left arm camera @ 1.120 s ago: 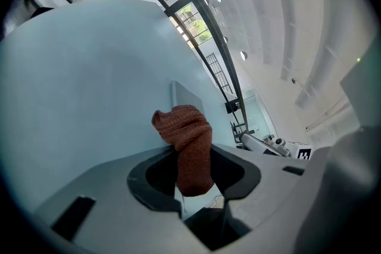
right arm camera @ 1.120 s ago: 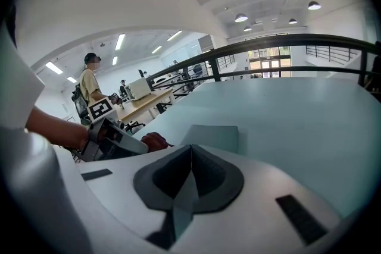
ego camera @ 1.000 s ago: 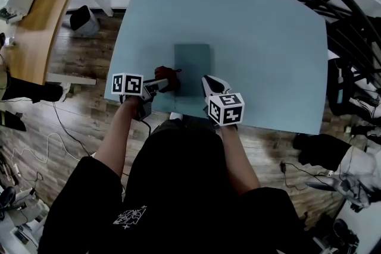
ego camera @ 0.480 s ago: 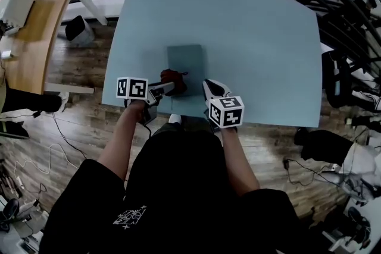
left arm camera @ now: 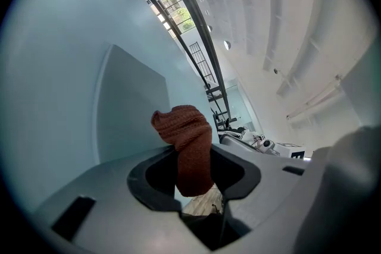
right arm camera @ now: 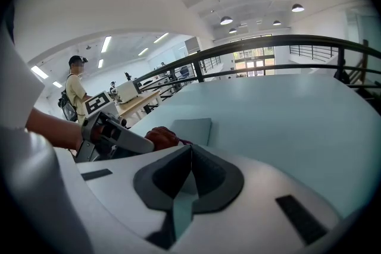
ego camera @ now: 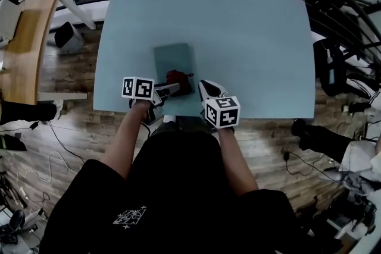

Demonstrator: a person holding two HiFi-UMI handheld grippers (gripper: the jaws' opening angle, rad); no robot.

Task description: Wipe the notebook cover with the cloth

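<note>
- The pale blue-green rectangular tabletop (ego camera: 238, 38) carries the notebook, which lies close to the edge nearest the person.
- The flat grey-teal rectangular notebook (ego camera: 172, 59) lies closed, cover up, with its long sides running away from the person. The left gripper view shows it as a darker panel (left arm camera: 128, 110) on the tabletop (left arm camera: 53, 68).
- The left gripper (ego camera: 172, 90), with its black-and-white marker cube, reaches in from the notebook's left side over the near half of the notebook. Its claw (left arm camera: 193, 172) is clamped on the cloth.
- The right gripper (ego camera: 206, 87), also with a marker cube, sits just beside the notebook's right edge, by the near corner. Its claw (right arm camera: 189, 166) is pressed together with nothing in it, and the notebook (right arm camera: 190, 128) lies ahead and to its left. Whether the tips touch the tabletop cannot be told.
- The small rust-red knitted cloth (ego camera: 178, 80) is bunched up over the near part of the notebook's cover. A lump of it (left arm camera: 186, 146) sticks out past the left claw's tips. From the right gripper view it shows (right arm camera: 161, 137) at the notebook's near edge.
</note>
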